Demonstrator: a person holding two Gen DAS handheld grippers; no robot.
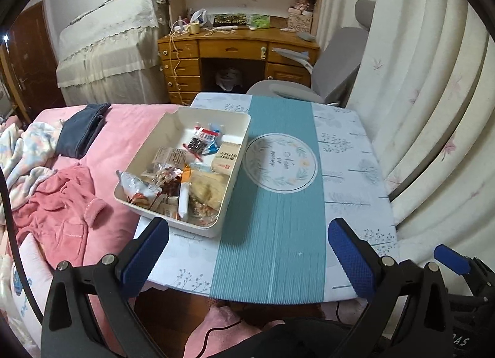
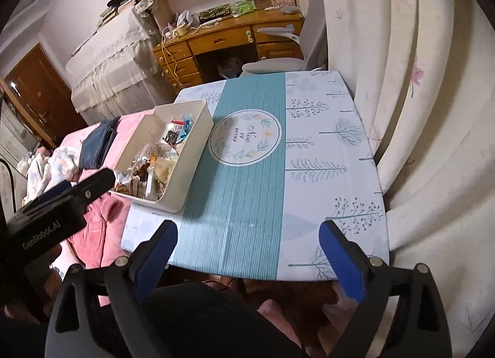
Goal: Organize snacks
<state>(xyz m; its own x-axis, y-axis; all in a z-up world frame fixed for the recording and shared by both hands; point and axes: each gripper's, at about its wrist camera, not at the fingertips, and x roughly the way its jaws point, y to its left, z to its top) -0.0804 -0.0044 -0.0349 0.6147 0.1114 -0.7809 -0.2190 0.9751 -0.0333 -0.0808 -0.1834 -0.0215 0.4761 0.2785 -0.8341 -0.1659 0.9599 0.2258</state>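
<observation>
Nearest, the left gripper and right gripper hover with jaws wide apart, gripping nothing. Beyond, the patterned table bears a cream bin at its left edge, holding the snack packets.

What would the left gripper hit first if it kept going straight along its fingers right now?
Probably the bare teal strip of the tablecloth. The left gripper is open and empty, aimed down at the cloth just right of the white snack bin; depth is hard to judge.
</observation>
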